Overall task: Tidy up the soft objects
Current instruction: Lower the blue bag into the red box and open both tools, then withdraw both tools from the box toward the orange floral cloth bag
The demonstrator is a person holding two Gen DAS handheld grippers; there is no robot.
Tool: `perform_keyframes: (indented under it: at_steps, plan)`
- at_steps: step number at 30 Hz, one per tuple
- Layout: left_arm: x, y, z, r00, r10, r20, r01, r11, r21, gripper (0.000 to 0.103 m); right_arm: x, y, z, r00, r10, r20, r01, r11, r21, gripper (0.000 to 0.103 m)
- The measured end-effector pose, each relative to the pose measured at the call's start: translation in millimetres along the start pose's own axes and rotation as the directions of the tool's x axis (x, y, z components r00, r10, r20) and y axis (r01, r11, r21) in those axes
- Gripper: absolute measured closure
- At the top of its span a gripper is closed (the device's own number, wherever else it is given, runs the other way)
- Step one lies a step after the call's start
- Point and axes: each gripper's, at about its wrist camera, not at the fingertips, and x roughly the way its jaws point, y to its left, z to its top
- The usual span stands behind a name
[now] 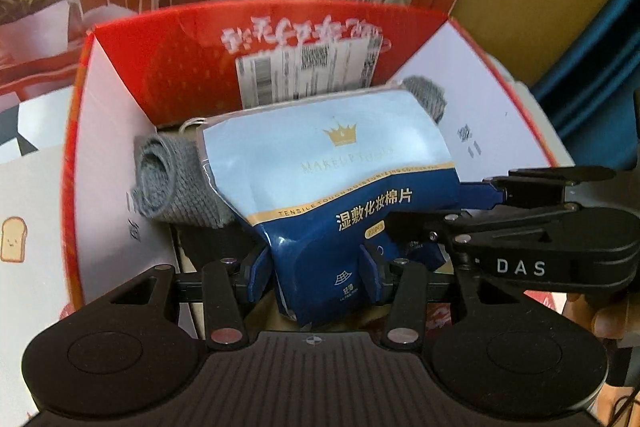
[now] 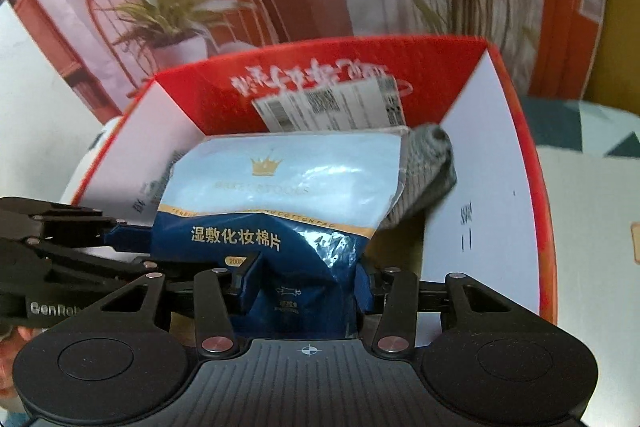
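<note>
Pale-and-navy pouch (image 1: 336, 179) with gold crown, grey knit roll (image 1: 172, 183), red-rimmed, seemingly white-walled box (image 1: 472, 115).

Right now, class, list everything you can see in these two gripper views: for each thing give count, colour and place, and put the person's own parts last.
Cotton pad bag: one, pale blue over navy, in the open box, its near end pinched by both grippers.
Rolled cloth: grey knit, under the bag; a roll shows at the bag's left and another grey end at its right; whether one piece or two I cannot tell.
Box: one, red outside with white inner side walls, open on the table.
Shipping label: one, white, on the box's far red wall.
Left gripper: black, blue pads, shut on the bag.
Right gripper: black, blue pads, shut on the bag.
</note>
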Motion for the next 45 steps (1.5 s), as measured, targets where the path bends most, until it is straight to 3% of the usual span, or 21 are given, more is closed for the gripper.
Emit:
perform_keyframes:
  at_steps: [8,16,19,21,24,29,32,35,38,42,45]
  plan:
    - [11.2,1.8,-1.4,0.999,0.008,-0.047,-0.009,1.000,-0.023,0.054,14.3,-1.0,-2.4,0.996,-0.052,-0.067,0.053,0.998,0.025,0.060]
    - [-14.4,-3.2,-4.0,0.999,0.047,0.024,-0.048,0.999,0.023,0.044,11.3,-2.1,-4.5,0.992,-0.108,-0.065,0.110,0.993,0.030,0.057]
    - [-38.5,-5.4,-10.2,0.993,0.067,0.098,-0.072,0.996,0.044,0.044,-1.7,1.9,-8.9,0.991,-0.136,-0.007,0.136,0.991,0.004,0.054]
    - [-58.3,-6.4,-17.7,0.984,0.075,0.163,-0.084,0.996,0.044,0.044,-15.5,5.4,-13.8,0.989,-0.138,0.051,0.138,0.990,-0.011,0.048]
    - [-84.6,-7.1,-33.0,0.968,0.066,0.241,-0.073,0.997,0.023,0.044,-43.2,11.0,-25.3,0.979,-0.114,0.168,0.119,0.993,-0.022,0.048]
    - [-115.9,-16.4,-71.0,0.932,0.096,0.349,-0.109,0.994,0.018,0.044,-88.9,16.7,-54.5,0.932,-0.041,0.359,0.052,0.998,-0.022,0.048]
    - [-123.5,-18.9,-93.3,0.921,0.111,0.374,-0.116,0.993,-0.007,0.044,-107.7,18.3,-73.7,0.898,-0.013,0.440,0.030,0.999,-0.032,0.048]
    - [-126.4,-20.6,-113.3,0.916,0.108,0.387,-0.101,0.994,-0.039,0.044,-119.8,17.2,-94.1,0.874,-0.002,0.485,0.024,0.999,-0.038,0.048]
    - [-122.9,-20.3,-129.0,0.913,0.095,0.396,-0.077,0.995,-0.061,0.044,-124.2,16.7,-114.2,0.867,0.010,0.499,0.015,0.999,-0.045,0.048]
    - [-112.4,-20.7,-145.6,0.923,0.076,0.377,-0.046,0.995,-0.089,0.044,-121.0,19.5,-140.1,0.872,0.029,0.488,0.006,0.998,-0.069,0.048]
    - [-101.9,-18.3,-152.8,0.932,0.085,0.354,-0.053,0.994,-0.099,0.045,-110.0,19.0,-156.3,0.895,0.034,0.445,-0.006,0.998,-0.063,0.048]
